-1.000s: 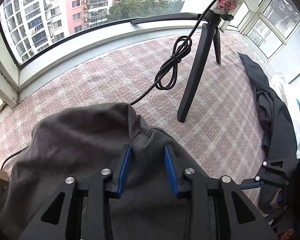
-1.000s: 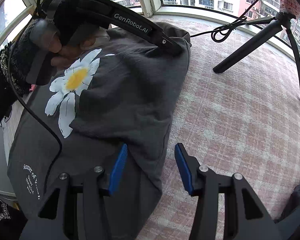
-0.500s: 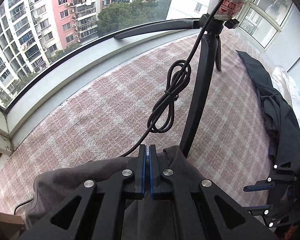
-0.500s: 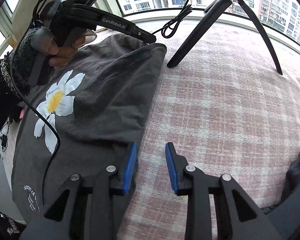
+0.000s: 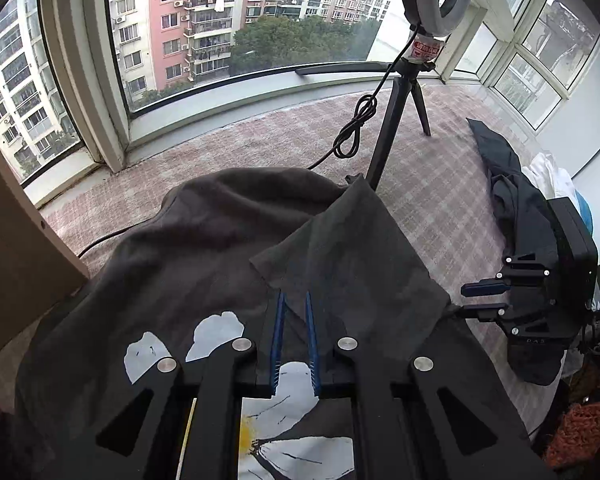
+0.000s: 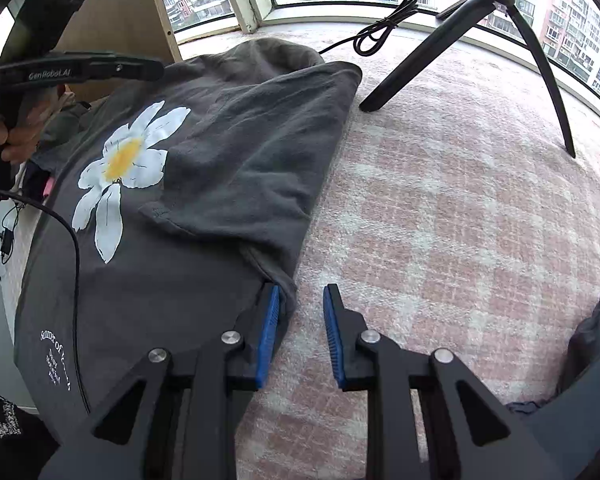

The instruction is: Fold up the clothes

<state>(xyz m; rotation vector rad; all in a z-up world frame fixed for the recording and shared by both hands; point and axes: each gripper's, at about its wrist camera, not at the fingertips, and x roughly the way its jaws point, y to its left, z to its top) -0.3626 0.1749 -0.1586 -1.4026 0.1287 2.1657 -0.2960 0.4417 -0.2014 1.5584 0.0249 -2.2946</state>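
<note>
A dark grey T-shirt [image 5: 220, 240] [image 6: 228, 140] with a white daisy print [image 6: 128, 152] lies on the pink plaid cover. Its sleeve [image 5: 352, 248] is folded in over the body. My left gripper [image 5: 294, 300] [image 6: 160, 70] hovers above the shirt, held by a hand. Its jaws are opening, with a narrow gap and no cloth pinched. My right gripper [image 6: 300, 292] [image 5: 466, 301] sits low at the shirt's right folded edge. Its jaws are closing; the hem touches the left pad [image 6: 268, 332], and the other pad is over bare cover.
A black tripod [image 5: 384, 140] [image 6: 420, 40] with a ring light and a knotted cable [image 5: 356, 128] stands just beyond the shirt. A pile of dark clothes [image 5: 512, 192] lies at the right. A wooden board [image 5: 12, 232] stands at the left, with curved windows behind.
The left gripper closed on the sleeve, carried it back over the shirt, and now its jaws stand slightly apart, raised off the cloth. The right jaws have narrowed beside the shirt's edge.
</note>
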